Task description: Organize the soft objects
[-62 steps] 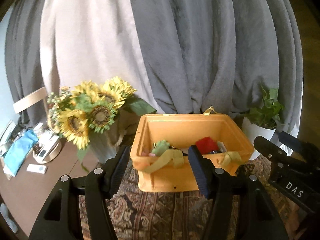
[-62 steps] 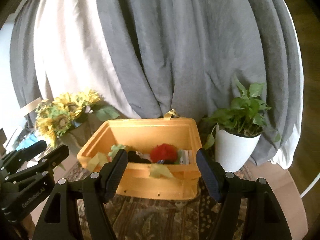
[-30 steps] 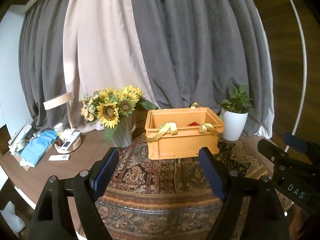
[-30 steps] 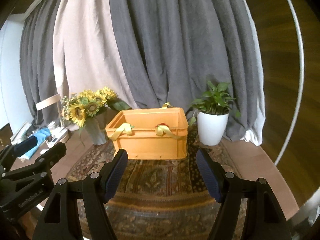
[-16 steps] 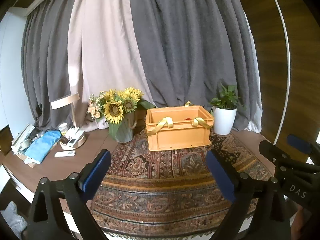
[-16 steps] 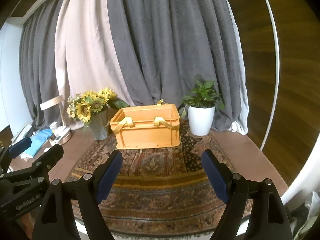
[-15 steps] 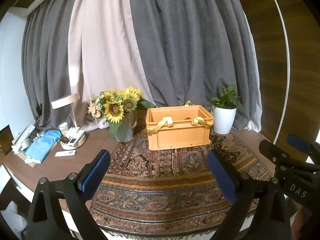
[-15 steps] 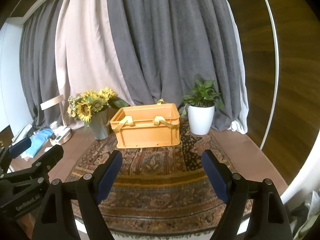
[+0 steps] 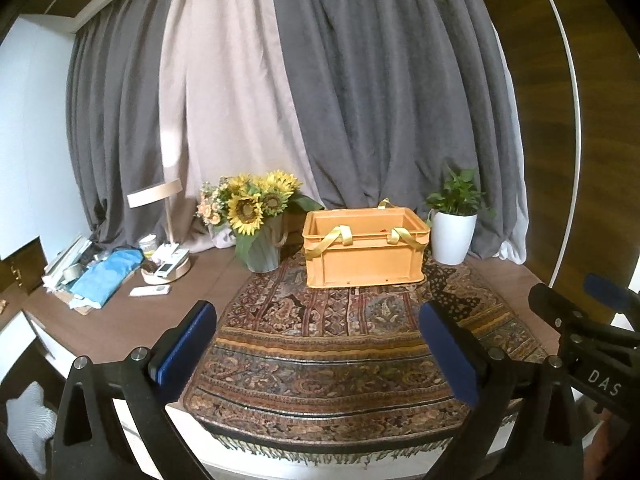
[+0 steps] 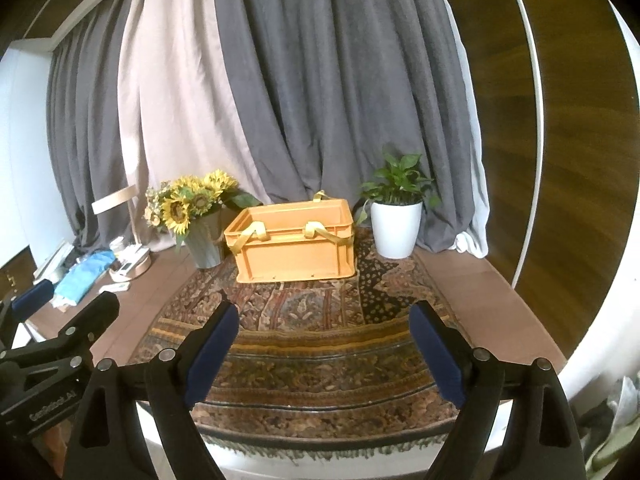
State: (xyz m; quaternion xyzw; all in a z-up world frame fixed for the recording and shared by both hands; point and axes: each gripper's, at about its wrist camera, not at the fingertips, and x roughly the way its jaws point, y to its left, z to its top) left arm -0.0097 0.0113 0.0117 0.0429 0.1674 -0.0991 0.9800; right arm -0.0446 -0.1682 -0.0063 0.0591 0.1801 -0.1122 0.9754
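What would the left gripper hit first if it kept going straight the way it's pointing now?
Probably the patterned rug: the open, empty left gripper tips slightly downward over it, with the orange crate farther along. Depth is uncertain.

Both grippers empty, jaws wide

Left gripper and right gripper side by side — jaws just been opening, nothing between them.

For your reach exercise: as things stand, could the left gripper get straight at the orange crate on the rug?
Probably yes. The left gripper is open and empty, and only bare rug lies between it and the orange crate, though it stands well back.
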